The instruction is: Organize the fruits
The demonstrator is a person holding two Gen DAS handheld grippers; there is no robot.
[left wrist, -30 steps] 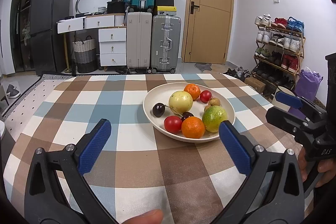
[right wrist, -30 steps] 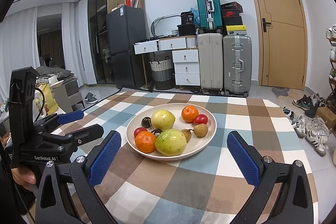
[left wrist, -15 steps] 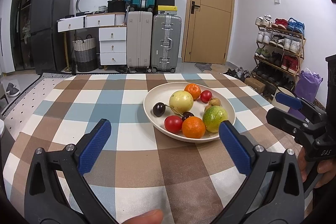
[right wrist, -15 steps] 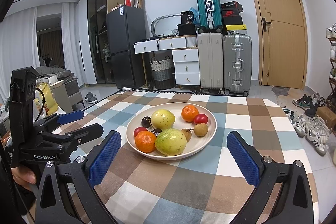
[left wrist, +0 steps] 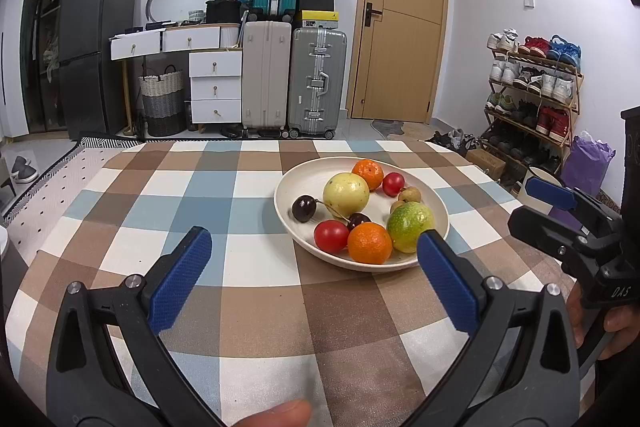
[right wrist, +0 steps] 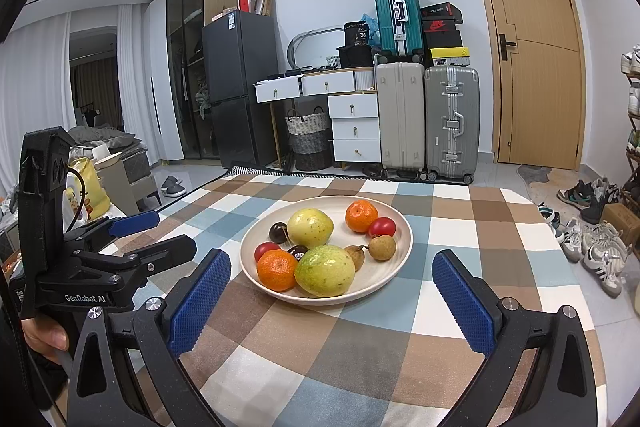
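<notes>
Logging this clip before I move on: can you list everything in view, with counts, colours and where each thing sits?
plate: 1, cream, mid-table on the tablecloth
oranges: 2, orange, one near rim, one far rim
large fruits: 2, green-yellow near, pale yellow far
tomatoes: 2, red, one each side of the plate
cherries: 2, dark, beside the yellow fruit
longans: 2, brown, right part of the plate
tablecloth: 1, brown, blue and white checks
suitcases: 3, beige, silver, teal on top, at the wall
left gripper: 1, black, blue pads, open, empty
right gripper: 1, same, open, empty
</notes>
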